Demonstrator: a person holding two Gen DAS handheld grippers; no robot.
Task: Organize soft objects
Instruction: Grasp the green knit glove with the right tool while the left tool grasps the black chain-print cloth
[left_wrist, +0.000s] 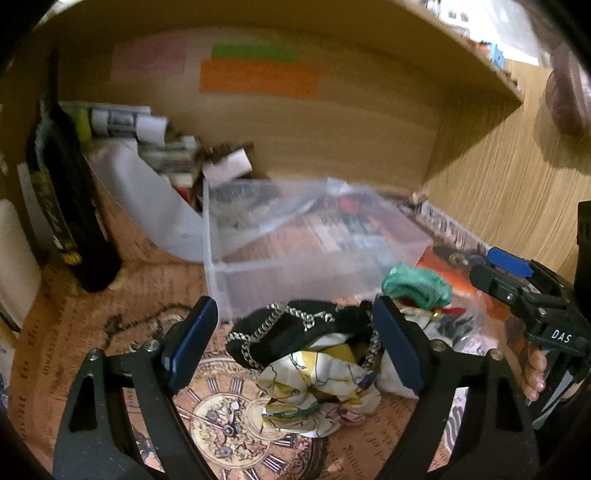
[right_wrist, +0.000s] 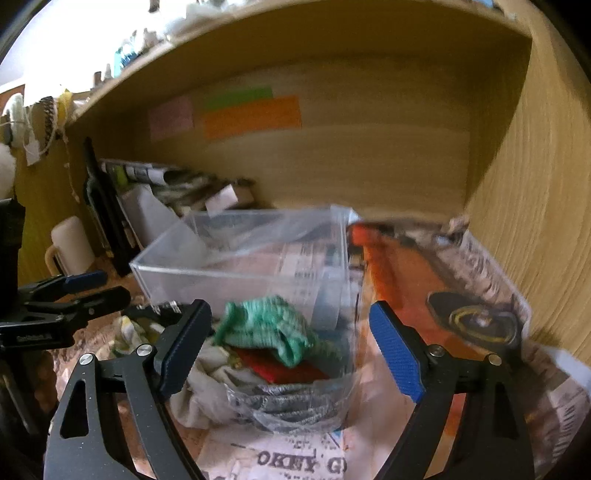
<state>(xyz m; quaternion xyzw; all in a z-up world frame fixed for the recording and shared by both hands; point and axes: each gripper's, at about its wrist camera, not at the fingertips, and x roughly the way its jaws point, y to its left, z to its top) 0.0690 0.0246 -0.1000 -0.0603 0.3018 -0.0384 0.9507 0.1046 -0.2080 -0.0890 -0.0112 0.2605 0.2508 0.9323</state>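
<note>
A pile of soft things lies on the printed table cover in front of a clear plastic box (left_wrist: 295, 258). In the left wrist view my left gripper (left_wrist: 295, 343) is open, its jaws either side of a black cloth with a chain (left_wrist: 295, 325) and a white-yellow scarf (left_wrist: 317, 373). A green knitted piece (left_wrist: 417, 286) lies to the right. In the right wrist view my right gripper (right_wrist: 291, 347) is open around the green knitted piece (right_wrist: 266, 328), which rests on a red item (right_wrist: 280, 369), a grey cloth in a plastic bag (right_wrist: 295, 402) and a white cloth (right_wrist: 207, 384). The clear box (right_wrist: 240, 251) stands behind.
A wooden shelf back with pink, green and orange notes (left_wrist: 258, 74) is behind. Black boxes and papers (left_wrist: 74, 192) stand at the left. A wooden side wall (right_wrist: 535, 221) is on the right. A white mug (right_wrist: 70, 240) sits at far left.
</note>
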